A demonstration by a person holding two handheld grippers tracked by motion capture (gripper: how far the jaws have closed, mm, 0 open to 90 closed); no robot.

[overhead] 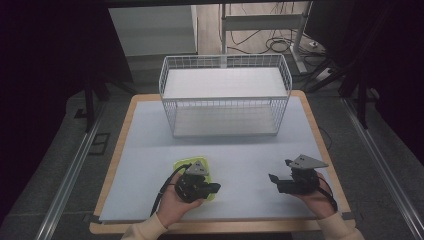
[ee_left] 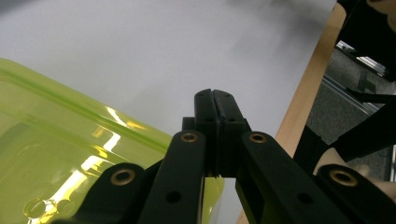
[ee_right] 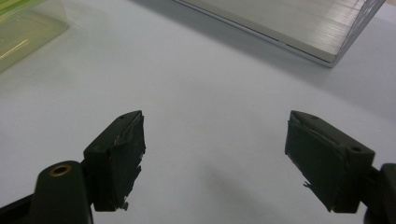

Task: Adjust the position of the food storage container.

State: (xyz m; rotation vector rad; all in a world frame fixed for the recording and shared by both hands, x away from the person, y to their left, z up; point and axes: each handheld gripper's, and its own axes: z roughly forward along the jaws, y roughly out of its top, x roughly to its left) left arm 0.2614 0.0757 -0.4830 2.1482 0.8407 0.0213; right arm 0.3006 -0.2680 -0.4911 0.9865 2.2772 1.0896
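Left gripper (ee_left: 214, 95) pressed together beside yellow-green container (ee_left: 56, 154) near table's (overhead: 150, 165) front edge; right gripper (ee_right: 215, 163) spread apart. No readable writing.

A translucent yellow-green lidded container (overhead: 192, 167) lies flat on the table's near-left area — partly beneath the left gripper (overhead: 212, 188).

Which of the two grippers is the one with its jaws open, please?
The right gripper: its jaws stand wide apart over the bare table, while the left gripper has its jaws pressed together beside the green container.
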